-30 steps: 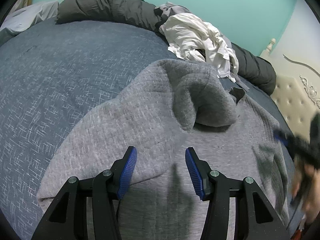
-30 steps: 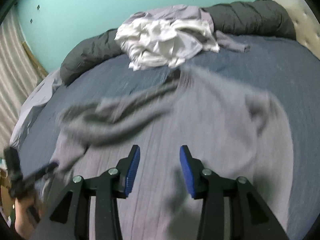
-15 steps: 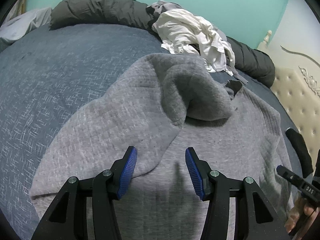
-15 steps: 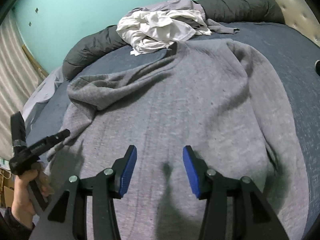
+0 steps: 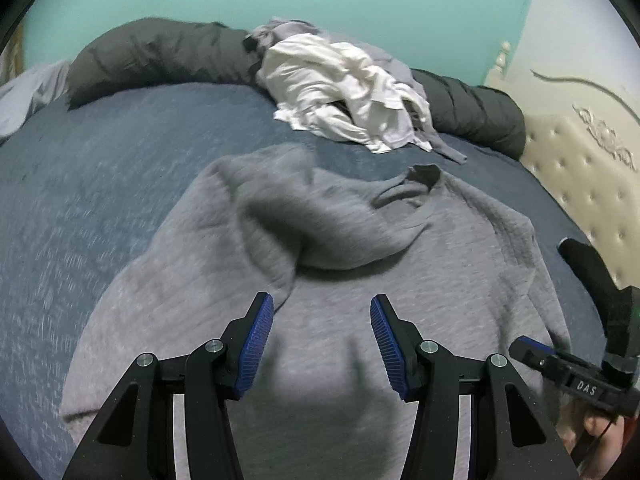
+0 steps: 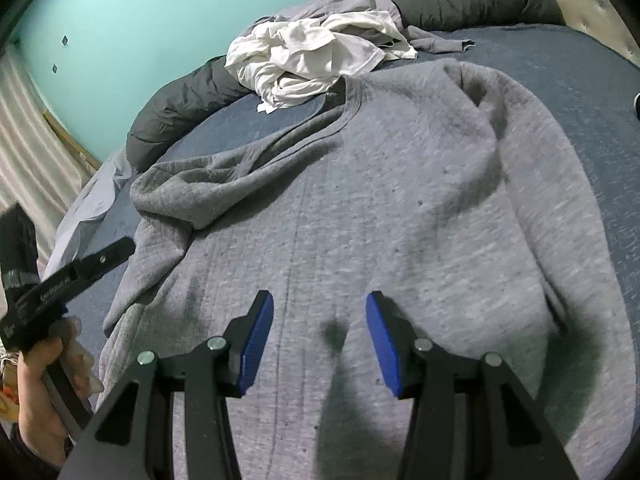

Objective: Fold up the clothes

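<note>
The sweatshirt (image 6: 400, 208) lies spread over the bed (image 5: 100, 168), body flat and hem toward the person, which gives a broad level base for folding. Its neck (image 5: 420, 176) points toward the far side, near the white pile (image 5: 344, 92) of unfolded laundry that rests against the dark bolster (image 5: 160, 52); that pile sits well clear of the working area, likely so it does not tangle with the garment in hand.

One sleeve (image 6: 192, 192) is already thrown across the chest on the left side, bunched and doubled over instead of flat. In the left wrist view this part is smeared by motion, so how neatly it lies is hard to judge. The other sleeve (image 6: 500, 112) runs along the right edge, ridged but not folded in.

The left gripper (image 5: 322, 344) hangs above the lower body of the sweatshirt with its jaws about half apart and nothing between the pads. The right gripper (image 6: 320, 344) hovers over the same lower panel, jaws likewise parted midway and empty. Both point down at a slant, poised above the cloth, not pinching it, which suits picking a fresh grasp point. My guess is the next step is to take the right sleeve or the hem and bring it inward.
</note>
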Available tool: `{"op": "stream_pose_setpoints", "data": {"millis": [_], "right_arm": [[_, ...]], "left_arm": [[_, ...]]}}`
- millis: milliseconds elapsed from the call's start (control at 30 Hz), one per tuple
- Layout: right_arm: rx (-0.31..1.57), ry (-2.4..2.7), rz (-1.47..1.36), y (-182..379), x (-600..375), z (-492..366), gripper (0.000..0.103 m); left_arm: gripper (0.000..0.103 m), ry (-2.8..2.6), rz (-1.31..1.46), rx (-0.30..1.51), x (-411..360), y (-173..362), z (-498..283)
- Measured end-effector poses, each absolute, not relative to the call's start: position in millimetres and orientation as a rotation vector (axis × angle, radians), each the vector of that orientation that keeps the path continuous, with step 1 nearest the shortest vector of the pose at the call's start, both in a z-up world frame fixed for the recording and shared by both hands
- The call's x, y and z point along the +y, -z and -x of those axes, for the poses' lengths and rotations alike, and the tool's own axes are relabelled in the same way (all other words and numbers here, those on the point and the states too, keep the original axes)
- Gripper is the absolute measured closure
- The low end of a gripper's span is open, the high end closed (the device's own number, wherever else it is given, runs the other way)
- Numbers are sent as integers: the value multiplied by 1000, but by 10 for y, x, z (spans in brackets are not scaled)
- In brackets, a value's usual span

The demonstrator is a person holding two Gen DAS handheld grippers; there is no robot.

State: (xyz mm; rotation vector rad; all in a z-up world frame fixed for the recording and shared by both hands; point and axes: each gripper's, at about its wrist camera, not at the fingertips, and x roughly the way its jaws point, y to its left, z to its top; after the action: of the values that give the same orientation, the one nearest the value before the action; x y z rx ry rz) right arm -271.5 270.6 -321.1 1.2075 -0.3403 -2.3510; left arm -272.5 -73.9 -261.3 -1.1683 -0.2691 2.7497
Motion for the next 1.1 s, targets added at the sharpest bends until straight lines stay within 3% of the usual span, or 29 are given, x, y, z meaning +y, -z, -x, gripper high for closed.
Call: {"op": "stream_pose_setpoints", "data": {"millis": [367, 933, 1000, 1067, 1100], "right_arm": [[-375, 2341, -1199, 3134, 2877, 2816, 54], [-467, 2371, -1185, 3097, 3118, 2956, 54], [-478, 2368, -1185, 3103, 3125, 2961, 54], [-486, 2361, -1189, 3113, 3121, 2964, 54], [-487, 2359, -1190, 3116, 3112, 2965, 54]], "left_arm": [[48, -2681, 1276, 4, -182, 2331, 3672], [49, -2605, 1570, 240, 24, 3049, 4529], [54, -2605, 1575, 263, 3, 3079, 4559], [73, -2609, 1576, 295, -14, 3099, 4575], [75, -2608, 1572, 299, -27, 3102, 4581]]}}
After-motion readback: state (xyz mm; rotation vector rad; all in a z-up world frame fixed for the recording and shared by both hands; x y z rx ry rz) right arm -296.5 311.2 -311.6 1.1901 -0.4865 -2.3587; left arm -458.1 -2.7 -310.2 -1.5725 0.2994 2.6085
